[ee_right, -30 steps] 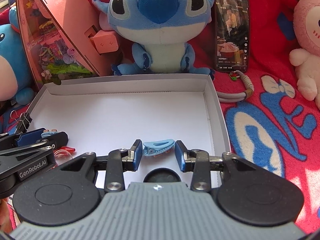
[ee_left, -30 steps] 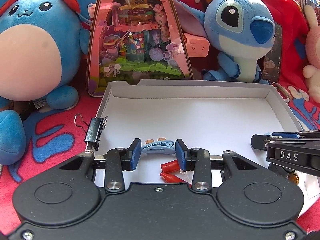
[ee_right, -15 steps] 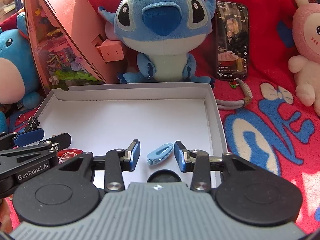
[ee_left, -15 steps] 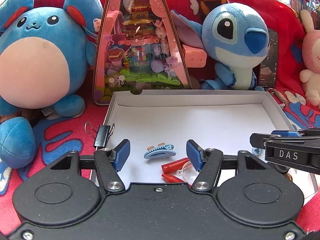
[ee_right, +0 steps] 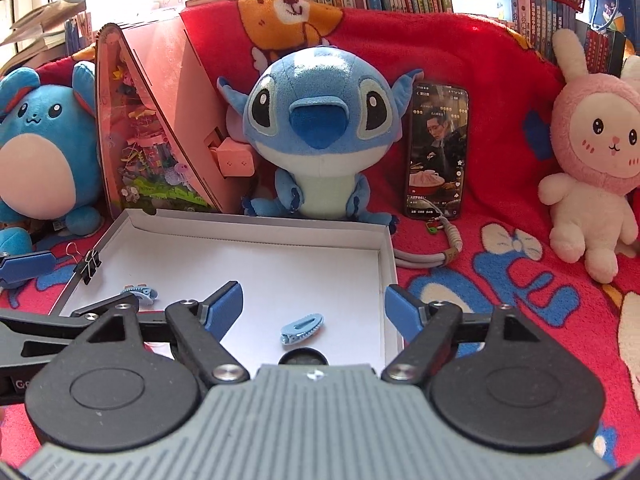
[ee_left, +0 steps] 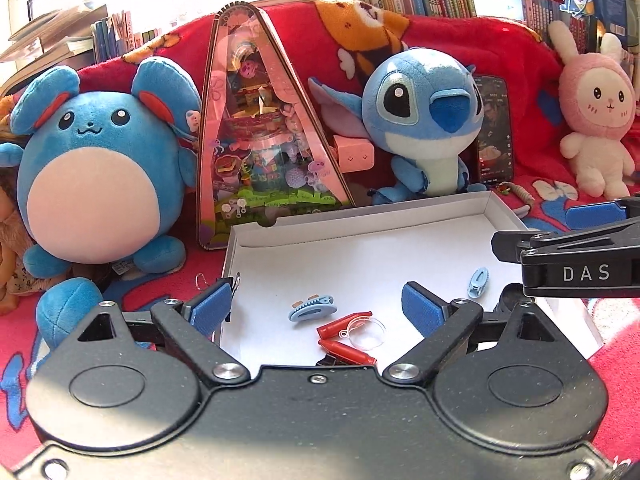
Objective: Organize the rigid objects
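In the left wrist view, one blue hair clip is lying in the white box at about 12 o'clock from the left tool, its long axis running roughly 3 to 9. The right tool is hanging over a second clip, angled toward 2 o'clock. Both tools' jaws are opening wide, gripping nothing.

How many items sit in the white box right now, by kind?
Blue hair clips: 2
Red clips: 2
Clear round piece: 1
Dark round item at the near edge, partly hidden: 1
Total: 6 in the white box
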`<state>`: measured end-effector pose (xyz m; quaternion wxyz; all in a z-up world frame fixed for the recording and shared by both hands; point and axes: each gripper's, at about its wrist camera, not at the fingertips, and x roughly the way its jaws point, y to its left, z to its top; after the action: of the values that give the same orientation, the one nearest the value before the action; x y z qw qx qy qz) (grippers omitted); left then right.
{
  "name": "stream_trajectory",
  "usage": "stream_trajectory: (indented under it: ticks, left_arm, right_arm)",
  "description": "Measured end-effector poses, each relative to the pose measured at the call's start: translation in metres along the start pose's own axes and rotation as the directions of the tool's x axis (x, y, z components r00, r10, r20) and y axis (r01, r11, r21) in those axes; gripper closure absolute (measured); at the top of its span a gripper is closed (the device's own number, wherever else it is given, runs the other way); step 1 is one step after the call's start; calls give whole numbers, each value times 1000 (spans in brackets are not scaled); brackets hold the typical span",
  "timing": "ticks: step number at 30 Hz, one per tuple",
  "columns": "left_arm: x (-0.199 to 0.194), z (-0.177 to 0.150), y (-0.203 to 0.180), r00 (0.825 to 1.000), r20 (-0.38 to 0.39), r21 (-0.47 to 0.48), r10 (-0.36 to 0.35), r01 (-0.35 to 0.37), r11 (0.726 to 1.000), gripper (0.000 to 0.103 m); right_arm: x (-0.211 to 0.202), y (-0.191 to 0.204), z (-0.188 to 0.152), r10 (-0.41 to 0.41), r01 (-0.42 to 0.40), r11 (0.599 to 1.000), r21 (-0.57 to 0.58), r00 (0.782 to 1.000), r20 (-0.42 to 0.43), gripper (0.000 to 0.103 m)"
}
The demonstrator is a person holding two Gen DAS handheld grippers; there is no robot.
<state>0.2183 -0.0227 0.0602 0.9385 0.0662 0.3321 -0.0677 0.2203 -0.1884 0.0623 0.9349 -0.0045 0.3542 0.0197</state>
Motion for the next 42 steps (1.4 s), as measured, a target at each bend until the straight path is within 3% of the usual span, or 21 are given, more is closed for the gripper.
stream_trajectory:
  ticks: [11,31,42]
  left_arm:
    - [-44,-16,5,999,29,-41,-28,29,999,9]
    - [-91,-94,10,997,69,-75,23,-17,997,8]
    - [-80,-135,-3,1000,26,-61,16,-15,998,8]
  right_arm:
    - [-40,-4,-10,27,-27,1000,12,998,64,0]
    - [-97,-6,-88,22,-36,997,64,978,209,0]
    - [-89,13,-138,-2,-1,1000,12,982,190,0]
